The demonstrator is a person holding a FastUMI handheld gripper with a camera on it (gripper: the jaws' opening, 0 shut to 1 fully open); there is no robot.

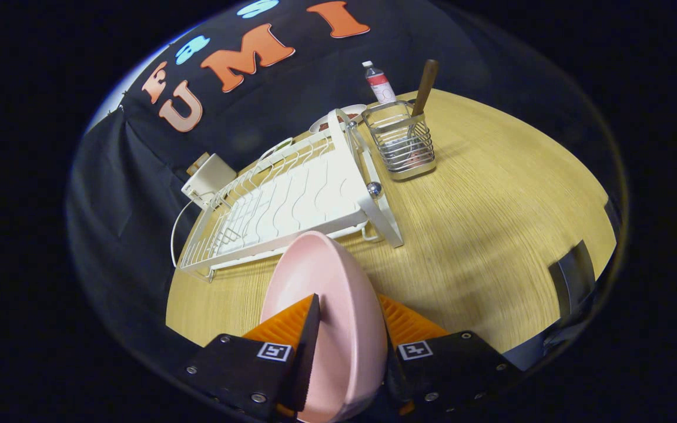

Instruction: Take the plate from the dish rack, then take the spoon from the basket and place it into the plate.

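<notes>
Gripper view: the gripper [347, 329] clamps both fingers on the rim of the plate [327, 276], near the dish rack [291, 200]; probably rigid, smooth, breakable.

A light wooden table [491, 200] stands against a black cloth wall [138, 176], with a small bottle [379, 83] and a white box [209, 176] at its far edge, evenly lit.

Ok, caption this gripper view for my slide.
Gripper holds pink plate clear of dish rack; spoon waits in basket.
</notes>
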